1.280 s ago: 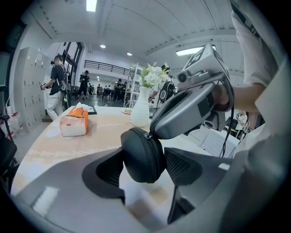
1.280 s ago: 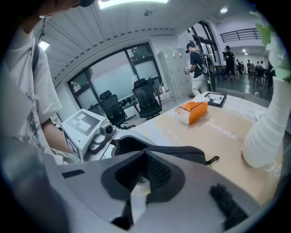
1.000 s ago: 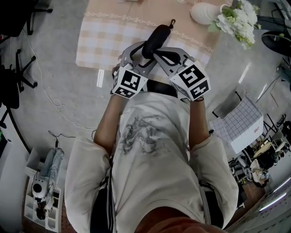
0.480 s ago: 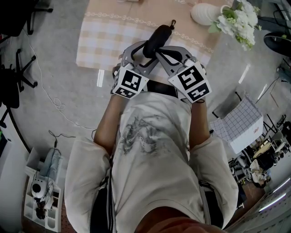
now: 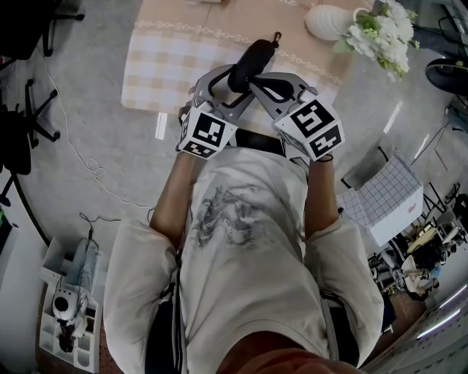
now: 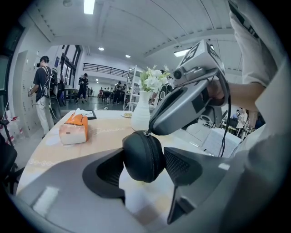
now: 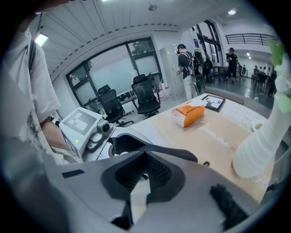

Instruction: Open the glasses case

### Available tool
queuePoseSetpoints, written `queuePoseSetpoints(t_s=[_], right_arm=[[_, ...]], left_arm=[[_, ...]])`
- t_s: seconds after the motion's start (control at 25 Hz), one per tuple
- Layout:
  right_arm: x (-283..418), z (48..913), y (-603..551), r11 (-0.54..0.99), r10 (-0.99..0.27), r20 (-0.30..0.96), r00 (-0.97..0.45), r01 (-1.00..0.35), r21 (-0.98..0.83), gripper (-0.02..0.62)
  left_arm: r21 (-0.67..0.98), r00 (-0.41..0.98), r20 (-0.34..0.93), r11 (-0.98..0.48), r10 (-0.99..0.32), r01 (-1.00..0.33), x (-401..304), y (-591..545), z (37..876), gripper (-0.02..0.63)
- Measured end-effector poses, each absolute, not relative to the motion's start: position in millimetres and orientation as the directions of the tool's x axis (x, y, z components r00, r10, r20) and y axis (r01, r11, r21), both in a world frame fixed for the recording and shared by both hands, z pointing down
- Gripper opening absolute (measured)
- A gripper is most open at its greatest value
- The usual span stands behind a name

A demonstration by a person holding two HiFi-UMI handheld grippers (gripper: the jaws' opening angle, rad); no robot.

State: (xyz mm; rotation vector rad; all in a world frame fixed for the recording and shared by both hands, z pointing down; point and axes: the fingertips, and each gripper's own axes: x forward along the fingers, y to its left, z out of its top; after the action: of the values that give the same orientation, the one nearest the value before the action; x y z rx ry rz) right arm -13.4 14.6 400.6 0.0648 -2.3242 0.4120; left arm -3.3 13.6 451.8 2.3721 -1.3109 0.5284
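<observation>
Glasses case (image 5: 247, 63) in left claw (image 6: 144, 159), top behind right claw (image 7: 144, 159)

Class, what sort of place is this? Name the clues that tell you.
Probably a large open office or lab hall: swivel office chairs, strip ceiling lights, a railed upper gallery.

Very little has moved. The grey right gripper (image 5: 254, 82), its tip at the black oval zipped glasses case (image 5: 254, 60), has swung its back end a touch. Half a second ago its black-and-white marker cube (image 5: 315, 129) had drifted slightly toward the left gripper (image 5: 239, 79) and that one's cube (image 5: 207, 134). It now sits a little farther right and higher in the head view, which widens the gap between the two cubes. Its marked top face also looks tilted a shade differently.
</observation>
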Motion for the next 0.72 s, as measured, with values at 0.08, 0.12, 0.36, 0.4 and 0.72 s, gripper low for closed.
queuePoseSetpoints(t_s=[0.08,0.12,0.36,0.4,0.72], right_arm=[[-17,401,16,0.939,0.086,0.691,-0.718,-0.173,-0.296,0.018],[-19,401,16,0.935,0.086,0.685,-0.724,-0.179,-0.307,0.018],[-26,405,15,0.903,0.093,0.667,-0.739,-0.221,-0.370,0.017],[-27,406,14,0.898,0.095,0.663,-0.742,-0.224,-0.380,0.017],[-35,406,15,0.853,0.106,0.631,-0.769,-0.256,-0.454,0.015]], left_arm=[[0.111,0.472,0.501,-0.487,-0.726,-0.867,-6,12,453,0.288],[0.097,0.459,0.505,-0.481,-0.731,-0.871,-6,11,454,0.290],[0.058,0.407,0.521,-0.445,-0.750,-0.894,-9,1,459,0.299],[0.056,0.401,0.521,-0.439,-0.754,-0.897,-9,0,460,0.305],[0.038,0.348,0.528,-0.388,-0.775,-0.921,-18,-12,463,0.346]])
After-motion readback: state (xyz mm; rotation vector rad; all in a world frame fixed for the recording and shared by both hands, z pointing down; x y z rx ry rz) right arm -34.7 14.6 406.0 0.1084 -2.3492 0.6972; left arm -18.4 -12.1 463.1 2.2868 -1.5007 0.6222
